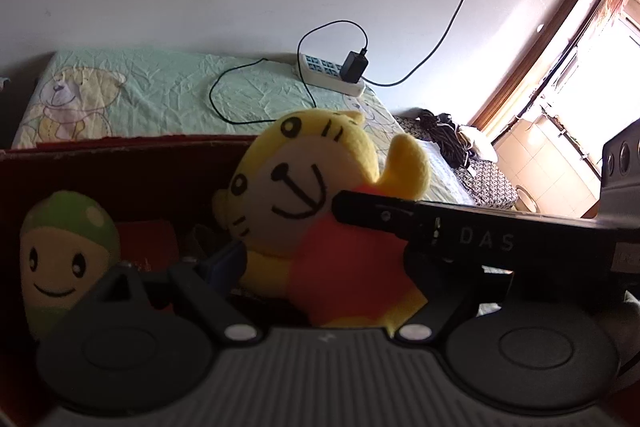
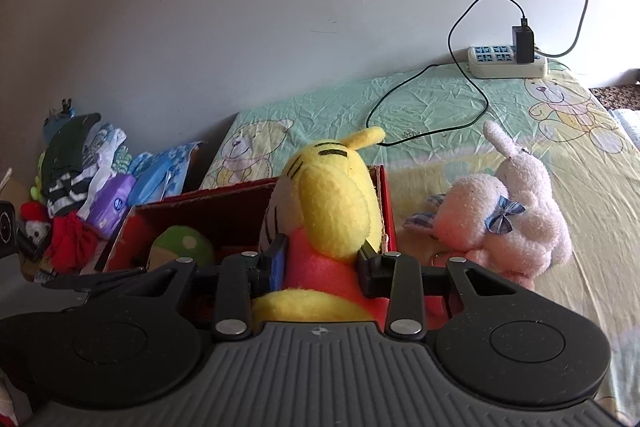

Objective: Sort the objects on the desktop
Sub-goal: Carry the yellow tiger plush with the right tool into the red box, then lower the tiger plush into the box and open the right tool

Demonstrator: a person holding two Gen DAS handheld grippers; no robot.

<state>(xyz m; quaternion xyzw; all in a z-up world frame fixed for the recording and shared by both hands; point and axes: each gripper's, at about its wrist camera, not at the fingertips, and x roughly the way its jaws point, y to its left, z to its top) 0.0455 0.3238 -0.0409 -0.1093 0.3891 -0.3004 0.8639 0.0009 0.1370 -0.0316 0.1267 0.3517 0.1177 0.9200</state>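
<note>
Right wrist view: right tongs (image 2: 322, 267) clamped on yellow tiger plush (image 2: 332, 211) at red torso, 12 o'clock, over red box (image 2: 200, 205). Soft, light, squashy; torso grip sound. Left tongs (image 1: 288, 247) state: cannot tell.

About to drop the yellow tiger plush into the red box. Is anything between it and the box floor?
Partly. The right gripper is shut on the yellow tiger plush, held over the red box. A green-capped plush already sits in the box to the tiger's left. The floor directly under the tiger is hidden, so I cannot tell if that spot is free.
</note>
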